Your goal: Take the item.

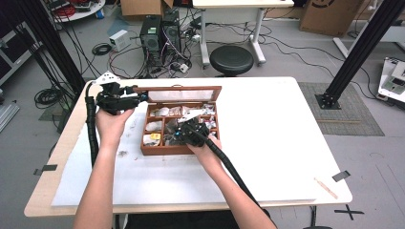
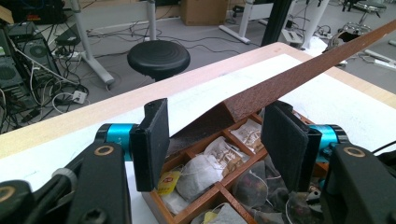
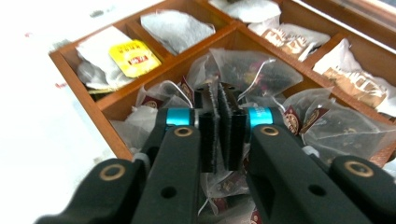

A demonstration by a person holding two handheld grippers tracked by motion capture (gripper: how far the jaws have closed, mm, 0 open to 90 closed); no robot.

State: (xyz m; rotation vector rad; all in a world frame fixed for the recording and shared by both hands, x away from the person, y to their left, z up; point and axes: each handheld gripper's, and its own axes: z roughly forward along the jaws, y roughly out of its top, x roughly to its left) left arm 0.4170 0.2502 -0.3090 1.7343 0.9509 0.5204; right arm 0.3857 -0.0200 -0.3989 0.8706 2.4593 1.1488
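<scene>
A wooden tea box (image 1: 157, 150) stands open on the table, its compartments full of tea bags. Its lid (image 1: 184, 94) leans up at the back. My left gripper (image 1: 142, 98) is at the lid's left end. In the left gripper view, that gripper (image 2: 215, 135) is open, the corner of the lid (image 2: 303, 74) rising between and just beyond its pads without touching them. My right gripper (image 1: 177, 137) reaches down into a front compartment. In the right gripper view, its jaws (image 3: 218, 100) are shut, their tips pinching the mesh of a clear pyramid tea bag (image 3: 243, 70) of dark tea.
A bag with a yellow tag (image 3: 133, 58) lies in the box's corner compartment. A white sheet (image 1: 267, 143) covers most of the table. Behind the table stand a black stool (image 1: 231, 59), computer towers (image 1: 160, 36) with loose cables, and a black frame post (image 1: 353, 52).
</scene>
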